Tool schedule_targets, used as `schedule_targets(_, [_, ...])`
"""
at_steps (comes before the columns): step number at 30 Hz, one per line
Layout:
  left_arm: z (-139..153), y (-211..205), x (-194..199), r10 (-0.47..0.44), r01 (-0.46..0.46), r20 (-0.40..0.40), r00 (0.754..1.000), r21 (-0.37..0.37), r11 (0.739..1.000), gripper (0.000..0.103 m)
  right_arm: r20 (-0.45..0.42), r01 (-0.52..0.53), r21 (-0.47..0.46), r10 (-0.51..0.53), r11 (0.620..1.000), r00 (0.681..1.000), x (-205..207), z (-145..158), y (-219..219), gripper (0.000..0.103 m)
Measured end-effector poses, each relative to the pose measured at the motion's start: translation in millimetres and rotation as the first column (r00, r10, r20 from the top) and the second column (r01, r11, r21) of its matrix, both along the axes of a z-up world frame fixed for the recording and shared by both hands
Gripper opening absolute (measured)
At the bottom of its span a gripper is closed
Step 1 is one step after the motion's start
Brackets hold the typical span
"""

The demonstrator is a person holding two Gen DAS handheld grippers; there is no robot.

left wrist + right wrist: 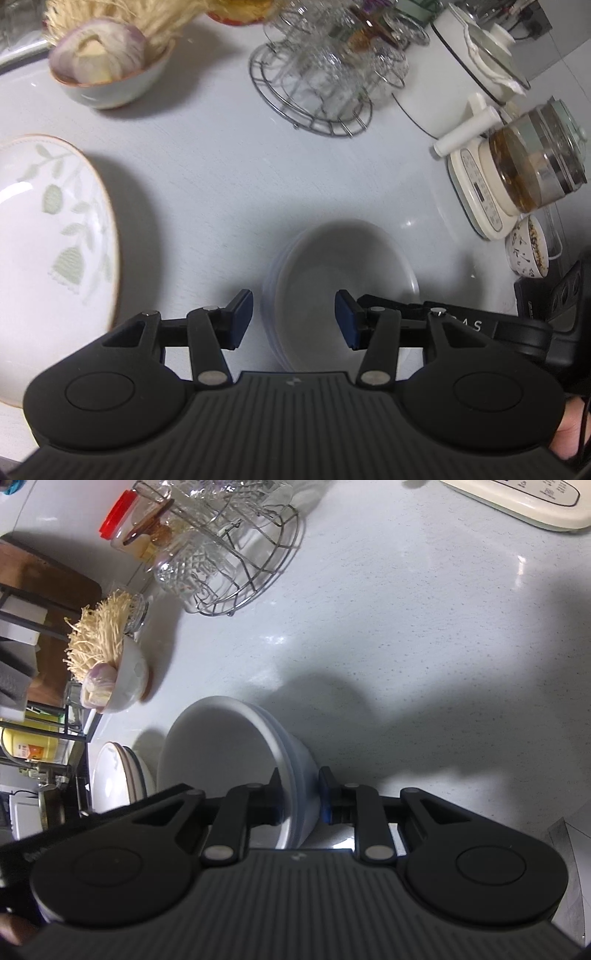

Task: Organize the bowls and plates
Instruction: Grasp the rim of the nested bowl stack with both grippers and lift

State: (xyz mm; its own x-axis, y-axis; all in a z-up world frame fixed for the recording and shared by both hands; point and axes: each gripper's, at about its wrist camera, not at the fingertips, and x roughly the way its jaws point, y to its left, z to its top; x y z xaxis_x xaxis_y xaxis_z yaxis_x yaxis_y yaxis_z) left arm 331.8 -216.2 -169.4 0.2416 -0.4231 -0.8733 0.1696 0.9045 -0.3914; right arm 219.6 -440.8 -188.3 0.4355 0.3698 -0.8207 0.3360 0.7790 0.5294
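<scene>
In the left wrist view the left gripper [293, 319] hangs over the pale countertop [207, 177] with its blue-padded jaws spread apart and nothing between them; the stack of white bowls [343, 269] sits just beyond the fingertips at about 1 o'clock from them. At 9 o'clock lies a white plate with a green leaf pattern [55, 229], its brown rim close to the gripper's left linkage. At 11 o'clock a bowl holding an onion and pale mushrooms [107, 70] rests on the counter, and at 12 o'clock stands a wire rack of cut-glass cups [321, 81]. A white pot [461, 85] and a glass kettle on a cream base [524, 173] occupy 2 o'clock, with a small patterned cup [526, 251] at 3 o'clock. In the right wrist view the right gripper [299, 797] is clenched on the rim of the stacked bowls [221, 753], one finger inside the top bowl and the other against the outer wall, the bowls tipped so their opening faces 9 o'clock; whether they touch the counter cannot be told. A pile of plates [118, 771] lies at 9 o'clock just beside the bowls, the onion bowl [122, 679] at 10 o'clock, and the glass rack [229, 554] at 11 o'clock. A cream appliance base [524, 502] shows at 1 o'clock.
</scene>
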Motion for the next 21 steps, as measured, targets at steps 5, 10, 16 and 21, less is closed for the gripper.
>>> schedule_targets(5, [-13.0,-5.0,0.5,0.028,-0.029,-0.039,0.999,-0.031,0.999,0.054,-0.009,-0.018,0.012,0.019,1.000,1.000,0.5,0.7,-4.9,0.022])
schedule_targets(10, [-14.5,-3.3,-3.2,0.059,-0.061,-0.044,0.997,-0.035,0.998,0.047,0.000,-0.021,0.052,0.021,0.998,1.000,-3.5,5.2,-11.2,0.022])
schedule_targets(16, [-17.3,-0.7,-6.6,0.072,-0.073,-0.047,0.996,-0.038,0.997,0.032,-0.008,-0.022,0.041,0.022,0.999,1.000,-6.5,7.8,-12.1,0.022])
schedule_targets(21, [-16.4,6.1,-9.4,0.068,-0.070,-0.039,0.997,-0.047,0.996,0.026,-0.005,-0.018,0.032,0.018,0.999,1.000,-7.5,10.4,-9.2,0.022])
